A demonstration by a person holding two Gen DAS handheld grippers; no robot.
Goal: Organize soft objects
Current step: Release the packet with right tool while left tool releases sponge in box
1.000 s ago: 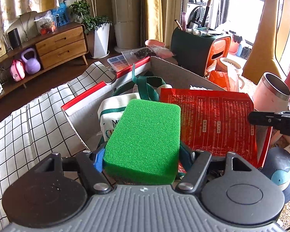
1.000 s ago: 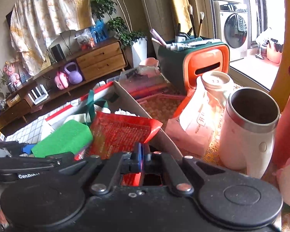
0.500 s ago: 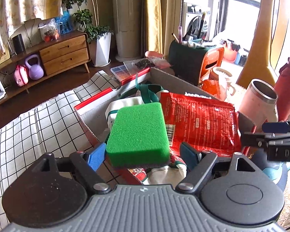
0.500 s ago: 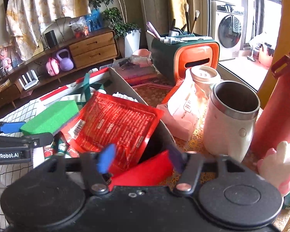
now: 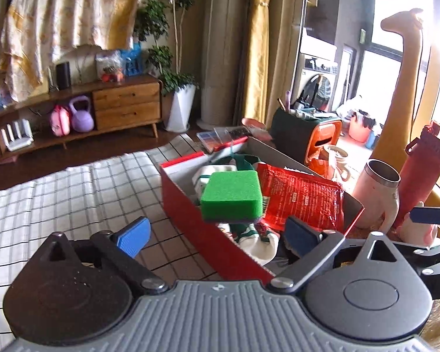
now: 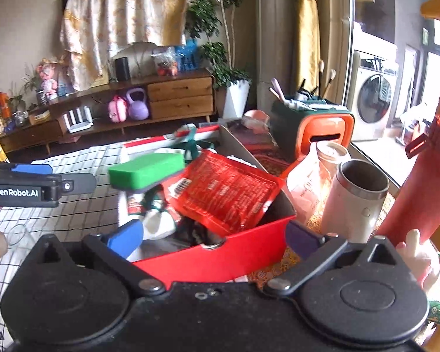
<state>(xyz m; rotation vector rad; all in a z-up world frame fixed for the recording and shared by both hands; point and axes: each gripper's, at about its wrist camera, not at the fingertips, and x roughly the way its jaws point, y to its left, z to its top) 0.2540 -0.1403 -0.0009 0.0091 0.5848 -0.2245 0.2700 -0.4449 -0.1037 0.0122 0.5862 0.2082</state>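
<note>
A green sponge lies on top of the things in a red cardboard box, next to a red foil packet; both also show in the right wrist view, the sponge and the packet. White and green cloth items lie under them. My left gripper is open and empty, pulled back from the box. My right gripper is open and empty at the box's near end.
A white steel cup, a red bottle, an orange and green organiser and a pink plush toy stand right of the box. A checked cloth covers the surface to the left.
My left gripper opened, let go of the green sponge on the box's contents and drew back. My right gripper opened, released the red packet and also drew back.
</note>
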